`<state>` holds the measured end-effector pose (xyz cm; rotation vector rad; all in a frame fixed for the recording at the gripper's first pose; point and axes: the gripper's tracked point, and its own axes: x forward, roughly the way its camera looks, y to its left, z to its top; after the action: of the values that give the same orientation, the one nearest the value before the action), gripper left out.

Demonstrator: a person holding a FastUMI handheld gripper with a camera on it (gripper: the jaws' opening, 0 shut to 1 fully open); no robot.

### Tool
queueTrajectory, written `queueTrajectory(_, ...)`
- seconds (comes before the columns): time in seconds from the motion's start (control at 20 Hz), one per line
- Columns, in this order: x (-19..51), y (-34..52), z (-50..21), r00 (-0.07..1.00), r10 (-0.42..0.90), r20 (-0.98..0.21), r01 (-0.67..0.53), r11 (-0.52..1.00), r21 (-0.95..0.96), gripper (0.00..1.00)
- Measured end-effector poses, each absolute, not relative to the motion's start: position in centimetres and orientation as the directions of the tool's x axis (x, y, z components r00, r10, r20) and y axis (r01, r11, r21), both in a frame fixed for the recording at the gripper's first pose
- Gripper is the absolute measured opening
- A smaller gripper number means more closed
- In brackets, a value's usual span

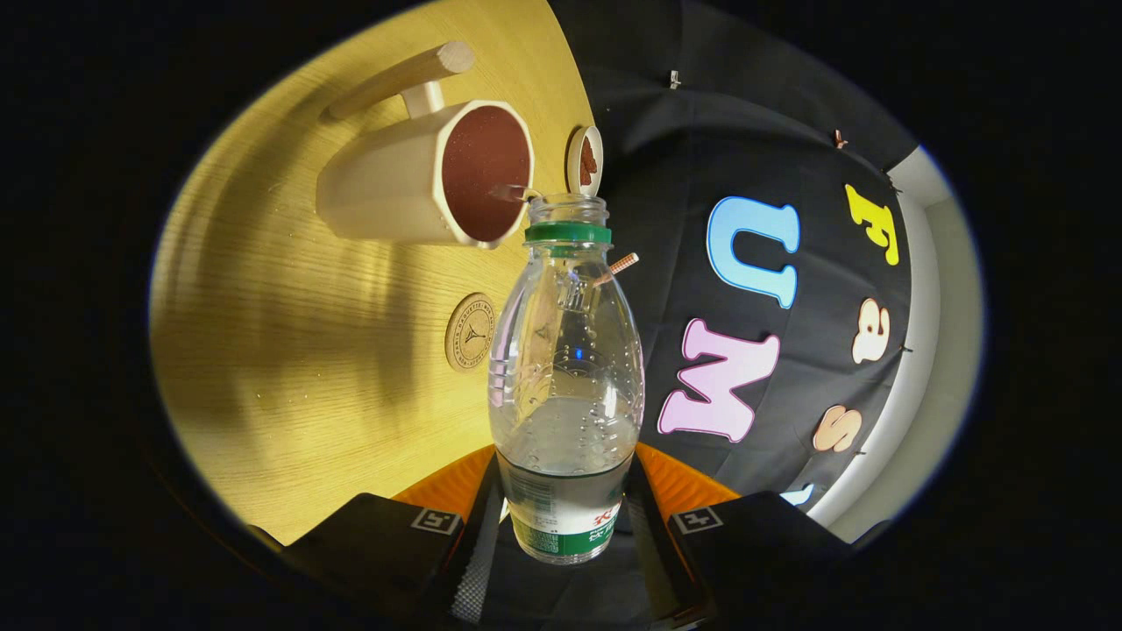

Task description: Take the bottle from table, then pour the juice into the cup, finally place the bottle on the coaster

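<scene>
Both fingers of your tool [565,526] press the bottle [565,377] at its labelled lower part, one on each side, so it is gripped firmly. The uncapped bottle tilts with its mouth at the cup [429,175] rim. The coaster [470,332] lies on the bench [289,368] near the bottle, apart from the cup.

Fisheye camera rides on gripper [565,526], looks forward along jaws, rolled sideways; bottle [565,377] very near lens, worktop [307,350] and booth wall beyond.
</scene>
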<state>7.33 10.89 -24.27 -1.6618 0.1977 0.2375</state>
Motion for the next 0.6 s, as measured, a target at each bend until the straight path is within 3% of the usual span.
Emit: queueTrajectory(0.6, 8.1, 10.9, -23.0, 0.970, 0.023, -0.241, -0.235, -0.152, -0.960, 0.72)
